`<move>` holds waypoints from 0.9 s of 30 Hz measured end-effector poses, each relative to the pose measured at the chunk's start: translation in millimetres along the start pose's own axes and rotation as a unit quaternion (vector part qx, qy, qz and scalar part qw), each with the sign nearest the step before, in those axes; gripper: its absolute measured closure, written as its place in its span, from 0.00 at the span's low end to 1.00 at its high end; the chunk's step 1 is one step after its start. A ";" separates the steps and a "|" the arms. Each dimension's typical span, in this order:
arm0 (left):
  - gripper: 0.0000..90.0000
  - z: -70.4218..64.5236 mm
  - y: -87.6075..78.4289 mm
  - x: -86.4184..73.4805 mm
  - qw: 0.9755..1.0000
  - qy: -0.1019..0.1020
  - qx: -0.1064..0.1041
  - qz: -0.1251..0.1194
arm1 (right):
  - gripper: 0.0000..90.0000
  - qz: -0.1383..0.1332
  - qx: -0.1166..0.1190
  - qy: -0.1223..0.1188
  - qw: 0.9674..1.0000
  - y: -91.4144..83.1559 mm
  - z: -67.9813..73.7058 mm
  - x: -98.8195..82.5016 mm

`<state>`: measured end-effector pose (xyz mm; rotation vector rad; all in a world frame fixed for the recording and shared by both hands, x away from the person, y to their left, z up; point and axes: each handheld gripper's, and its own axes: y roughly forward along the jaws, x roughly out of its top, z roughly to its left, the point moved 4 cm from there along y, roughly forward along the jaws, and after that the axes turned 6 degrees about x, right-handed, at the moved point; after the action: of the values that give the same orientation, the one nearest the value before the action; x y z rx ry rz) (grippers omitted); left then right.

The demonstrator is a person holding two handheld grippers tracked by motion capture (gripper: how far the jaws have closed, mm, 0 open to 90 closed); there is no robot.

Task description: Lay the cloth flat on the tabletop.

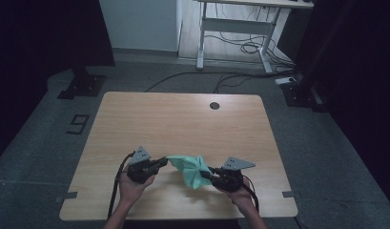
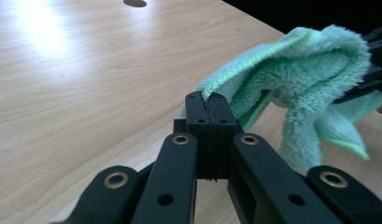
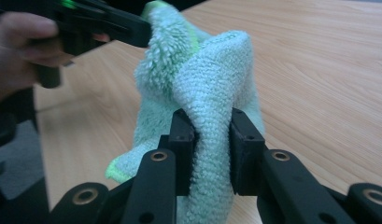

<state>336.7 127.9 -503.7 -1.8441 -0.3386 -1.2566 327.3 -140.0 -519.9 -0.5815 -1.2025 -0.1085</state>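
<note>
Holding a fluffy mint-green microfibre cloth [image 1: 190, 168] between your two tools, you have it lifted just above the near part of the light wooden table [image 1: 183, 119], with its loose folds hanging down between your hands. Your left gripper [image 1: 165, 161] has its jaws pressed fully together on a thin hemmed edge of the cloth; in the left gripper view that edge [image 2: 235, 74] runs out from between the black pads. Your right gripper [image 1: 205, 173] is clamped on a thicker bunched fold, so its jaws stand a little apart with the towelling squeezed between them, as the right gripper view shows [image 3: 212, 140]. The round dark cable hole [image 1: 214, 105] lies at the far edge of the table, well apart from the cloth.
</note>
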 end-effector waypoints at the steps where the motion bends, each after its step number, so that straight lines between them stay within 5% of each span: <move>1: 1.00 -0.3 -0.7 -1.4 1.000 0.002 0.002 0.003 | 0.81 0.004 -0.008 0.002 1.000 0.0 -0.8 -1.4; 9: 1.00 0.7 1.5 -14.3 1.000 0.001 0.006 0.020 | 0.76 0.032 -0.040 0.007 0.999 0.8 -8.2 -14.6; 20: 1.00 3.7 -5.8 -13.1 1.000 0.001 0.017 0.012 | 0.60 0.014 -0.063 0.014 0.998 -16.7 -14.1 -13.5; 22: 1.00 4.4 -7.2 -13.1 1.000 0.000 0.018 0.011 | 0.60 0.013 -0.066 0.018 0.998 -19.0 -15.7 -13.7; 27: 1.00 6.7 -13.5 -14.9 1.000 -0.001 0.023 0.008 | 0.78 0.021 -0.078 0.032 0.996 -25.3 -25.0 -17.7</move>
<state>325.5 144.5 -510.7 -1.8055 -0.3495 -1.2269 332.2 -177.4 -532.4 -0.7351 -1.1254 -0.1845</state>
